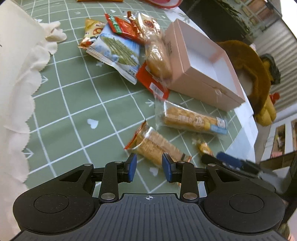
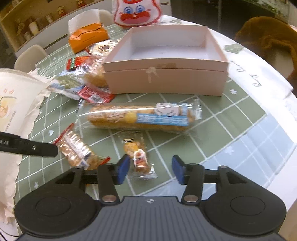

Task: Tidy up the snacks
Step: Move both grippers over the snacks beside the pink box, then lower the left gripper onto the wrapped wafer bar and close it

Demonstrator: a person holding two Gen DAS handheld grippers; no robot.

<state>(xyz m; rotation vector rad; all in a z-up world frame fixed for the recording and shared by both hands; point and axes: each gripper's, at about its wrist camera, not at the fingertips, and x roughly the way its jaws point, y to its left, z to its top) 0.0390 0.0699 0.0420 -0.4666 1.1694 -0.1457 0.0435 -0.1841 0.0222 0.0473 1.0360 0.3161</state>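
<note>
An open, empty pink box (image 1: 200,61) (image 2: 165,61) stands on the green checked tablecloth. A pile of snack packets (image 1: 120,44) (image 2: 83,77) lies left of it. A long bread roll in clear wrap (image 1: 193,118) (image 2: 141,116) lies in front of the box. A cracker pack (image 1: 156,146) (image 2: 78,150) lies just ahead of my open left gripper (image 1: 149,167), between its fingertips. A small wrapped cake (image 2: 139,157) (image 1: 204,146) lies at the left fingertip of my open right gripper (image 2: 150,169), partly between the fingers.
A cream cloth bag (image 1: 16,74) (image 2: 16,103) covers the table's left side. An orange tissue box (image 2: 87,37) and a rabbit-face pouch (image 2: 138,12) stand behind the box. A brown plush toy (image 1: 254,77) sits off the right table edge.
</note>
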